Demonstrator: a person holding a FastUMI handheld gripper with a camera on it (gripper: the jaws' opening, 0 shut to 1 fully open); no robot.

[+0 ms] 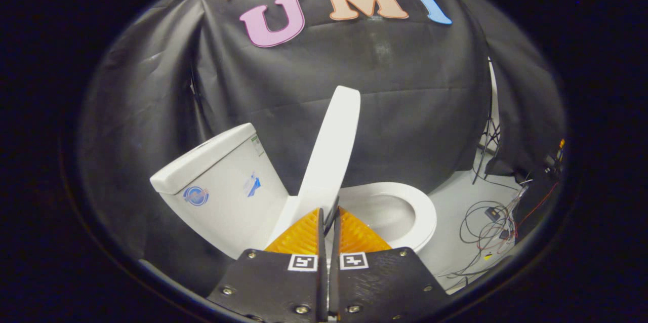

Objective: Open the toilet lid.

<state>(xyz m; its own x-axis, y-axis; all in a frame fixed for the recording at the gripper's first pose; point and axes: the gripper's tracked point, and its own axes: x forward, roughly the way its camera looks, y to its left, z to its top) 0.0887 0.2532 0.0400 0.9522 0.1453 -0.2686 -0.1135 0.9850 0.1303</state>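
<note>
Toilet lid point(331, 146) raised steeply, its edge pinched between the nearly closed fingers of the tool point(329, 216), which grasps it so it can swing back toward the tank point(223, 181), clear of the seat point(405, 211).

Finger-mounted fisheye — close, facing toilet point(304, 196).

The gripper point(330, 211) has its fingers closed together at the lower edge of the raised toilet lid point(331, 146). The lid stands tilted between the tank point(223, 181) and the exposed seat point(405, 211). Cables point(486, 232) lie on the floor beyond the bowl.
</note>
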